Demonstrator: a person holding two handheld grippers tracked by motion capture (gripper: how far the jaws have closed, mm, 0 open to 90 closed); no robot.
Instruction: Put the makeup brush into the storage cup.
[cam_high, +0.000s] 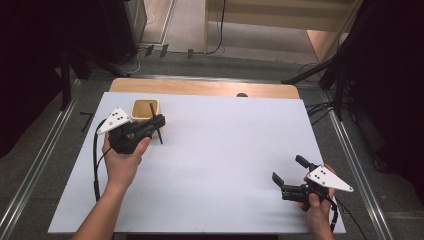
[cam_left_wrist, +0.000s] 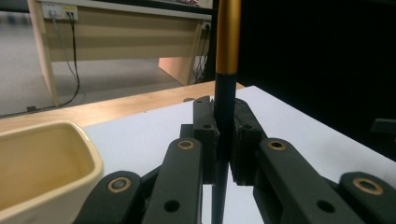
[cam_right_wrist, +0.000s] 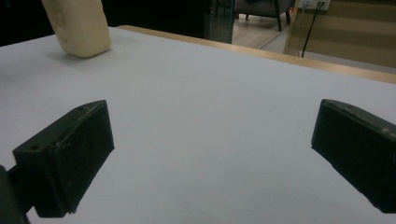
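a: white tabletop (cam_high: 215, 150) is lying bare around the cream square ceramic cup (cam_high: 145, 109); the left gripper (cam_high: 159, 121) is clenching a slim black pen with a gold band (cam_left_wrist: 224, 93) upright beside it.

b: right gripper (cam_high: 288, 171) is gaping, idle. keep the pen vertical, centre it over the cup's mouth, then lower.

A white table top (cam_high: 220, 165) edged in pale wood is flanked by metal floor rails (cam_high: 30, 170) — grey carpet (cam_high: 192, 25) is seen beyond. A light wooden desk (cam_left_wrist: 116, 32) is set at the far side, cables (cam_high: 220, 30) trailing down, while both flanks are swallowed by black curtains (cam_high: 395, 75).
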